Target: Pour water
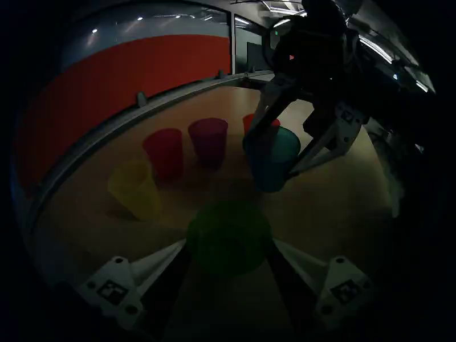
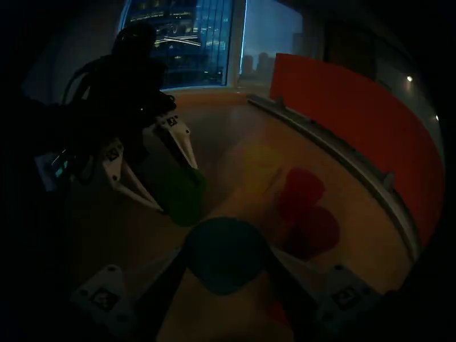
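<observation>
Our left gripper [image 1: 228, 253] fingers [image 1: 157, 257] clamp the green cup [image 1: 228, 228]; our right gripper [image 2: 227, 271] fingers [image 2: 153, 267] clamp the teal cup [image 2: 225, 248]

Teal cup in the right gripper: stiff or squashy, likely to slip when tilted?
The teal cup looks like thin, smooth plastic, so probably light and squashy at the rim. Its smooth wall sits between the fingers of the right gripper, so it might slip when tilted. Its contents can't be seen, so weight is uncertain.

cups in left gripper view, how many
6: green cup in left hand-held gripper, teal cup in right hand-held gripper; yellow cup, red cup, purple cup on table; orange cup partly behind teal.
</observation>
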{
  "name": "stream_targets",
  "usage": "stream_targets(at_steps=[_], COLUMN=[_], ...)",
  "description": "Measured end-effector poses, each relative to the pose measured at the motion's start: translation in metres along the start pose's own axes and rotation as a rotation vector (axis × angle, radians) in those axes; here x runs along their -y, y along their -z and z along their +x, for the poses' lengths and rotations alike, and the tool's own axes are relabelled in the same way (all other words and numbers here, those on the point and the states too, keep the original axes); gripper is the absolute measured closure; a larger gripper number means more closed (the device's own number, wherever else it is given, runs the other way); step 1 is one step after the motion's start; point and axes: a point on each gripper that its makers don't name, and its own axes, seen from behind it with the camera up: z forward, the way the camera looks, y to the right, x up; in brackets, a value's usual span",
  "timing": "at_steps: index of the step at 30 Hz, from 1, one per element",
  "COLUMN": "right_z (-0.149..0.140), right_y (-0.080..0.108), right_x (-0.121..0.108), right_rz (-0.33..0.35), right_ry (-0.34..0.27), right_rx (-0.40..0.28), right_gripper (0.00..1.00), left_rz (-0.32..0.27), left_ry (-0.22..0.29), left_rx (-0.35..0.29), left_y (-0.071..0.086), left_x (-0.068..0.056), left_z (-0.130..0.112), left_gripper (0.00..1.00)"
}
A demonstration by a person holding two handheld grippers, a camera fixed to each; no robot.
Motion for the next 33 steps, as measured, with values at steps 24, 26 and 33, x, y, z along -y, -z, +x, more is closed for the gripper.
stream_targets(at_steps=[24, 26, 33], right_z=[-0.011, -0.012, -0.015], right_y=[-0.010, -0.011, -0.014], right_x=[0.008, 0.009, 0.011], right_rz=[0.000, 0.001, 0.001], right_ry=[-0.011, -0.012, -0.012], right_rx=[0.003, 0.003, 0.004], right_gripper=[0.03, 0.03, 0.02], left_rz=[0.006, 0.012, 0.023], left_ry=[0.016, 0.015, 0.022], left_rx=[0.043, 0.040, 0.029], left_y=[0.009, 0.011, 0.020], left_x=[0.001, 0.001, 0.002], left_z=[-0.019, -0.019, -0.019], left_gripper=[0.09, 0.09, 0.08])
